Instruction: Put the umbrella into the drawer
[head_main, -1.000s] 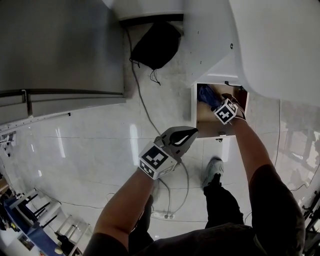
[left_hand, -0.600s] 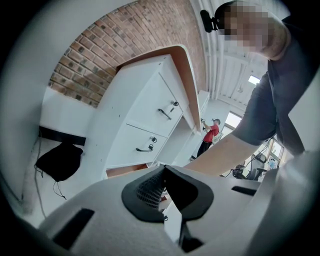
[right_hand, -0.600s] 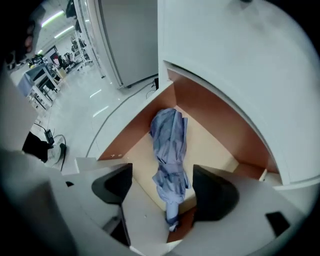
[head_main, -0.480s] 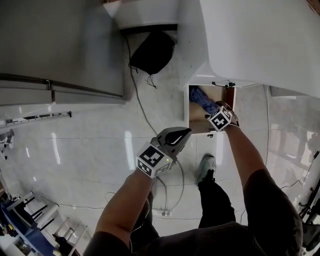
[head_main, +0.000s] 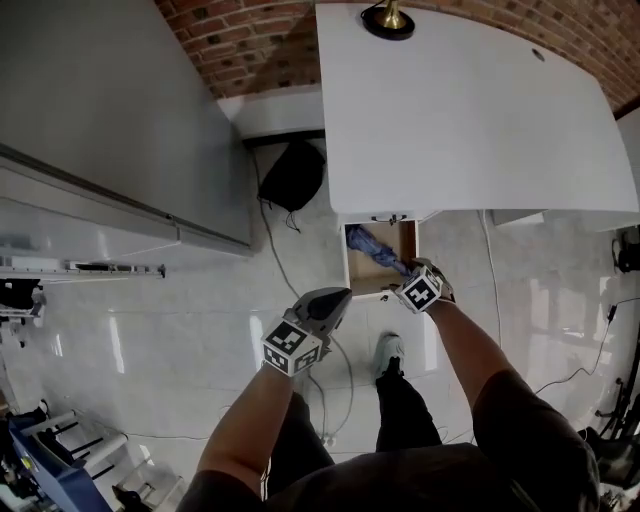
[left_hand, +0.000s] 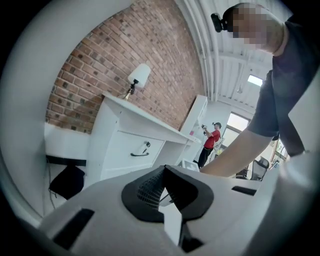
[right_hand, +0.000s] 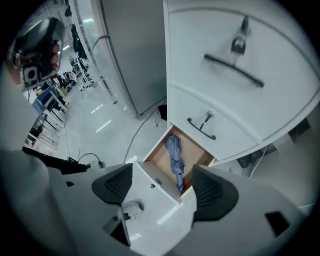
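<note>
Umbrella (head_main: 375, 250), blue and folded, lying inside the open bottom drawer (head_main: 349, 262) of the white cabinet (head_main: 470, 110); no gripper touches it.

In the right gripper view we see the umbrella (right_hand: 175, 157) resting on the wooden bottom of the drawer (right_hand: 196, 154). Its long axis runs from the back of the drawer toward the front panel, slightly aslant, and its near end comes close to the front right corner.

The right gripper (right_hand: 162, 172) hangs above the drawer's front edge and looks down into it. Its fingers (right_hand: 114, 186) are spread wide with nothing between them. The gap between them lies across the umbrella's length, and the umbrella sits below and ahead of them, clearly apart.

In the head view the right gripper (head_main: 418, 288) is just beside the drawer front, while the left gripper (head_main: 338, 297) is held out over the floor (head_main: 180, 310), to the left of the drawer and farther from it. In the left gripper view its fingers (left_hand: 147, 192) are pressed together on nothing, and it (left_hand: 164, 170) points at the cabinet's closed upper drawer (left_hand: 135, 150).

We judge the placing done. What appears left is pushing the drawer shut, and the right gripper is the nearer one for that.
</note>
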